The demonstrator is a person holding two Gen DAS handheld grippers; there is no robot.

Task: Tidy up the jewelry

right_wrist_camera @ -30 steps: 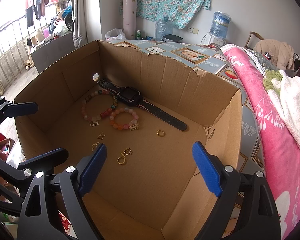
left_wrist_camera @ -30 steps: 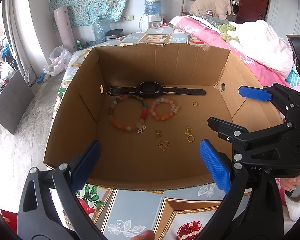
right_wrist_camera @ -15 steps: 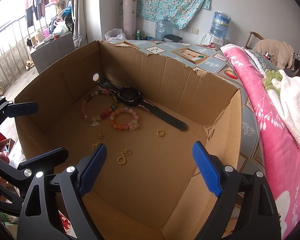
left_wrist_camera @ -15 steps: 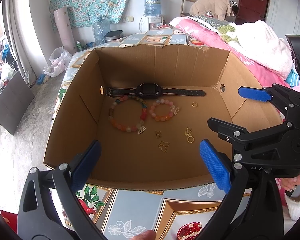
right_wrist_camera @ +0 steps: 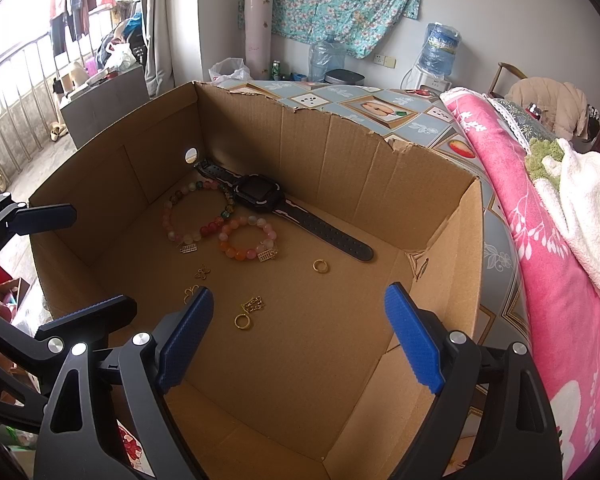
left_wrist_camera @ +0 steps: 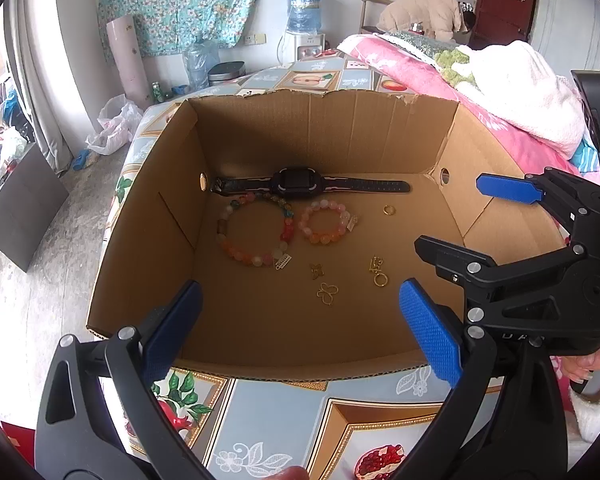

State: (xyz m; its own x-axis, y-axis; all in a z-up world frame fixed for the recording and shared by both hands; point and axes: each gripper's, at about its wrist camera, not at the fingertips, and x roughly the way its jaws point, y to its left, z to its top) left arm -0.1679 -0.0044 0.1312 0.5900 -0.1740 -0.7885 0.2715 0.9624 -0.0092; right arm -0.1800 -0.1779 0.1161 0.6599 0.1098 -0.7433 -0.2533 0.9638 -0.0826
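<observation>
Cardboard box (left_wrist_camera: 172,216) with black watch (left_wrist_camera: 296,179), two bead bracelets, gold bits scattered – left gripper (left_wrist_camera: 300,332) and right gripper (right_wrist_camera: 298,338) both held spread wide, nothing gripped

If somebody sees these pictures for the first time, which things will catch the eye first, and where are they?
First comes the big open cardboard box on the patterned cloth, filling the middle of both views. On its floor a black watch lies along the far wall, with two bead bracelets just in front and small gold pieces scattered nearer. The left gripper and right gripper hover open at the near rim.
</observation>
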